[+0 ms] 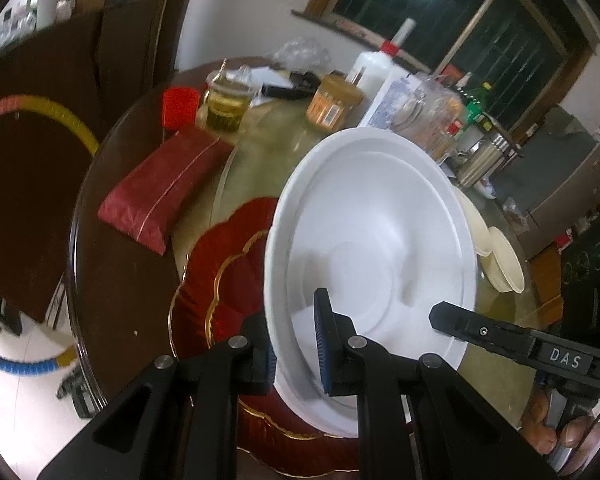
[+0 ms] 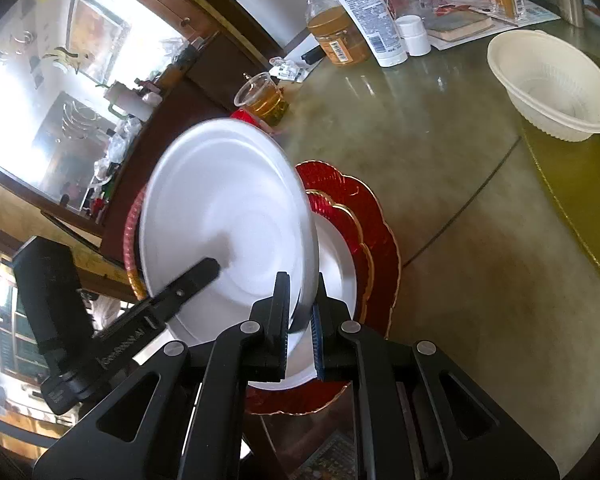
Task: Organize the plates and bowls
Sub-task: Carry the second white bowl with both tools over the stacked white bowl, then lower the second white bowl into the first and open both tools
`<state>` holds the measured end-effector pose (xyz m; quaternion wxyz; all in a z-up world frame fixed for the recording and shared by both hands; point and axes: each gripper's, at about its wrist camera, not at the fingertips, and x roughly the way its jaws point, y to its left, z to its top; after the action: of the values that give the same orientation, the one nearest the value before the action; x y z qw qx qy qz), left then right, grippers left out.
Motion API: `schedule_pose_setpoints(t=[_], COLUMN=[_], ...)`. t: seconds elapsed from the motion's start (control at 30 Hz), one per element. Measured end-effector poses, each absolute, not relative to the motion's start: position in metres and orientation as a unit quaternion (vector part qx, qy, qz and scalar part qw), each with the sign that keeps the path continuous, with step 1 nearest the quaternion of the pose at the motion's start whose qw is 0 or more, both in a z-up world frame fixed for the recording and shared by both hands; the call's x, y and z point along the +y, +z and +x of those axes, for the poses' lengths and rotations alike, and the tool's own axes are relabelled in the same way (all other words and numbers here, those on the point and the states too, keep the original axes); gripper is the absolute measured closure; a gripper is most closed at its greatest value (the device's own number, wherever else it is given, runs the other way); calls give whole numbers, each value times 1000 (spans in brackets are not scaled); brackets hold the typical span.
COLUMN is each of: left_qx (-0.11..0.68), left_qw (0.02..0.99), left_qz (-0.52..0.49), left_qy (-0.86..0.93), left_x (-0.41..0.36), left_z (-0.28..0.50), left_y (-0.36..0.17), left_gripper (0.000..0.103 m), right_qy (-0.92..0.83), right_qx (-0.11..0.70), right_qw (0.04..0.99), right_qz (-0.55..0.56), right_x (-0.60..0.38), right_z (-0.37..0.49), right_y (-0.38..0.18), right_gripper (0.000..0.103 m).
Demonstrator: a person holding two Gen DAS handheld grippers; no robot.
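Observation:
A white plate (image 1: 372, 224) (image 2: 228, 216) hangs tilted over the table, gripped on two sides of its rim. My left gripper (image 1: 292, 320) is shut on the near rim. My right gripper (image 2: 302, 284) is shut on the opposite rim; in the left wrist view the right gripper (image 1: 444, 318) comes in from the right, and in the right wrist view the left gripper (image 2: 208, 268) comes in from the left. Below lies a stack of red scalloped plates with gold edges (image 1: 228, 276) (image 2: 380, 232), with a second white plate (image 2: 340, 268) lying on it. Cream bowls (image 2: 552, 80) (image 1: 504, 264) stand further off.
A red pouch (image 1: 168, 188), a plastic cup of tea (image 1: 226, 104) (image 2: 264, 100), an amber jar (image 1: 332, 100) (image 2: 340, 36), a white lotion tube (image 2: 364, 8) and other clutter crowd the far side of the round table. A yellow disc (image 2: 572, 184) lies under the bowls.

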<state>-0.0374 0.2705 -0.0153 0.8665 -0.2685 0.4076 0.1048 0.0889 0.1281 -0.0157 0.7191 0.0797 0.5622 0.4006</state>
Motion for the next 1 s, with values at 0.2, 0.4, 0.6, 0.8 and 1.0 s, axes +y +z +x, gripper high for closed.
schedule_pose_setpoints(t=[0.2, 0.4, 0.6, 0.8, 1.0], left_qx=[429, 436, 454, 445, 435], left_qw=[857, 856, 846, 846, 844], left_qz=[-270, -261, -260, -266, -282], left_qy=[89, 98, 107, 122, 136], left_x=[260, 252, 250, 253, 257], left_z=[-41, -47, -44, -48, -53], left_y=[-14, -12, -21, -20, -17], left_gripper=[88, 89, 88, 87, 66], right_qy=[404, 409, 411, 410, 418], right_qx=[572, 581, 588, 586, 578], right_qw=[708, 697, 689, 691, 694], right_qz=[91, 93, 103, 103, 96], right_x=[112, 107, 105, 108, 109], right_z=[87, 84, 86, 84, 79], right_y=[-11, -13, -20, -19, -14], right_gripper=[94, 94, 93, 93, 91])
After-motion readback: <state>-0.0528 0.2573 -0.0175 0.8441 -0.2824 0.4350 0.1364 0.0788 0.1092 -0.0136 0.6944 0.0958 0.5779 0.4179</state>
